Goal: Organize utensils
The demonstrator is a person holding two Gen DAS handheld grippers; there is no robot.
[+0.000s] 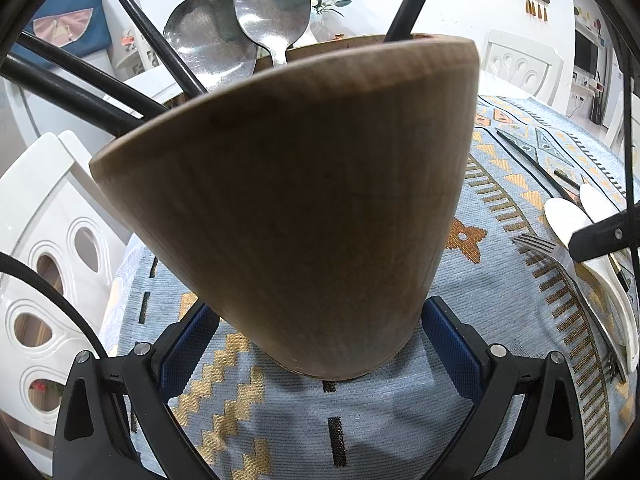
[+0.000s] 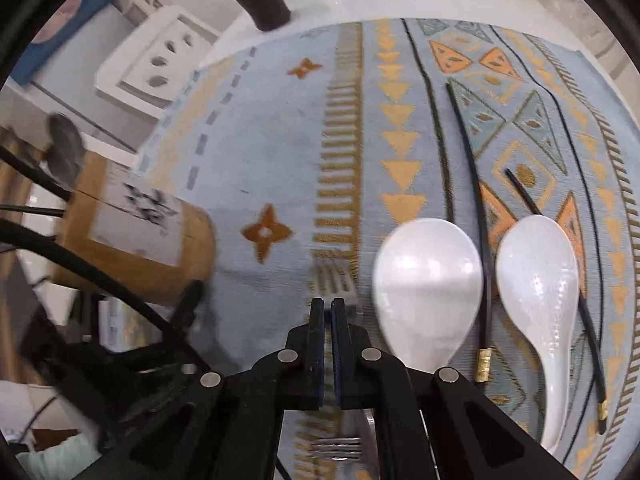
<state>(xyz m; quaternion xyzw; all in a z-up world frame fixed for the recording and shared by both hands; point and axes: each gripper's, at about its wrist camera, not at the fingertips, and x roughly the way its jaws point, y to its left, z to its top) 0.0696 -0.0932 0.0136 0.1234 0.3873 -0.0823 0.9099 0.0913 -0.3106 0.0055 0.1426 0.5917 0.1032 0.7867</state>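
My left gripper (image 1: 318,320) is shut on the base of a wooden utensil holder (image 1: 296,200), its blue pads (image 1: 188,344) against both sides. The tilted holder carries two metal spoons (image 1: 272,8) and several black chopsticks (image 1: 152,32). My right gripper (image 2: 328,304) is shut on a metal fork (image 2: 334,280), whose blurred tines stick out past the fingertips. In the left wrist view that fork (image 1: 536,244) runs under the right gripper's finger (image 1: 600,240). Two white spoons (image 2: 428,280) (image 2: 540,280) and two black chopsticks (image 2: 476,208) lie on the cloth to its right. The holder (image 2: 132,240) stands at the left.
A patterned blue cloth (image 2: 280,140) covers the table. A second fork (image 2: 336,448) lies below my right gripper. A dark cup (image 2: 266,4) stands at the far edge. White chairs (image 1: 48,240) (image 2: 160,56) stand around the table.
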